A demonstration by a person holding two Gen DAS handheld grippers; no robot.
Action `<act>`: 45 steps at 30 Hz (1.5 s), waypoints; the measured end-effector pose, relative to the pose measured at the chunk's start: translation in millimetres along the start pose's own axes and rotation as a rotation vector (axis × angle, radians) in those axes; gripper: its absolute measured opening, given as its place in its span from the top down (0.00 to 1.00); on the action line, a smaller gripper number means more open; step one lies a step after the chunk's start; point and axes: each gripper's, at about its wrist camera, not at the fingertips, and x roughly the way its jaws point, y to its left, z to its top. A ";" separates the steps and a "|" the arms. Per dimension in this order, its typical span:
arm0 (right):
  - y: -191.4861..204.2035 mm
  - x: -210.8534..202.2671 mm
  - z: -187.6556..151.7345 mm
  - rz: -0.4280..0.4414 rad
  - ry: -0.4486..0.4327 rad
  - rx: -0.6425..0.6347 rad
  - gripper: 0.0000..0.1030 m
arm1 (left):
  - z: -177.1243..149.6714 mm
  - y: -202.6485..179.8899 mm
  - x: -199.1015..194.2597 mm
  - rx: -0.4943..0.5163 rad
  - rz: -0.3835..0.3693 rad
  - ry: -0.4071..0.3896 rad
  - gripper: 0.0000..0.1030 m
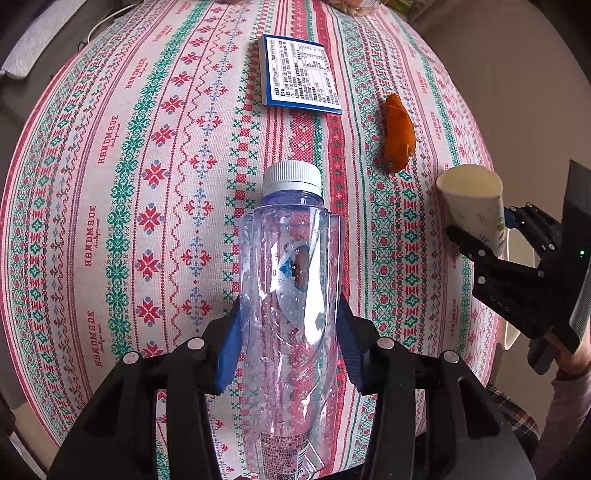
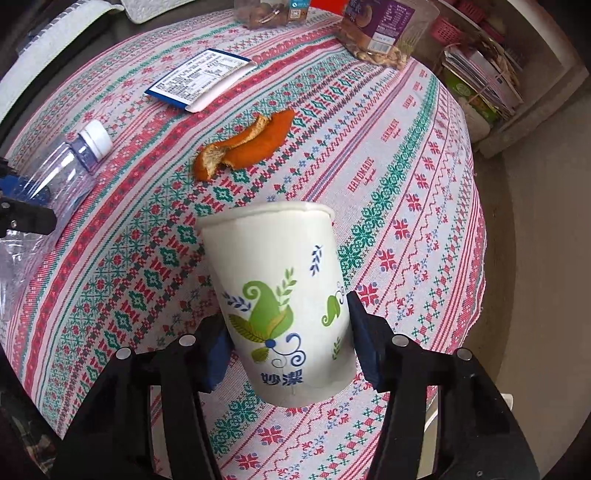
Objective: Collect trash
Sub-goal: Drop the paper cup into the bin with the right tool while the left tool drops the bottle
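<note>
My left gripper (image 1: 286, 347) is shut on a clear plastic bottle (image 1: 290, 295) with a white cap, held above the patterned tablecloth (image 1: 110, 221). My right gripper (image 2: 291, 347) is shut on a white paper cup (image 2: 280, 295) with green leaf print, held above the cloth. The cup (image 1: 474, 203) and right gripper (image 1: 476, 236) show at the right of the left wrist view. The bottle (image 2: 55, 177) shows at the left of the right wrist view. An orange peel (image 1: 399, 134) (image 2: 247, 146) and a blue-edged flat packet (image 1: 299, 75) (image 2: 201, 79) lie on the cloth.
Snack bags (image 2: 384, 29) and a clear tub (image 2: 266, 13) stand at the table's far edge. A shelf with papers and boxes (image 2: 480, 74) is beyond the table on the right. The table edge (image 2: 480, 229) drops to the floor on the right.
</note>
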 end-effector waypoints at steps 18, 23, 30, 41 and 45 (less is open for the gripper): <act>-14.1 -100.6 -27.9 0.094 -0.290 0.382 0.53 | -14.6 -31.7 -59.4 0.026 -0.039 -0.318 0.56; -27.5 -116.2 -54.0 0.085 -0.347 0.475 0.53 | -25.9 -50.8 -95.3 0.048 -0.006 -0.476 0.56; -49.4 -132.6 -84.6 -0.015 -0.374 0.538 0.52 | -33.7 -83.6 -108.4 0.031 -0.043 -0.569 0.56; -99.3 -142.9 -133.8 -0.115 -0.363 0.678 0.52 | -47.9 -121.5 -97.1 0.118 -0.029 -0.582 0.56; -118.2 -142.3 -153.2 -0.144 -0.337 0.743 0.52 | -49.9 -134.7 -89.0 0.152 -0.024 -0.570 0.56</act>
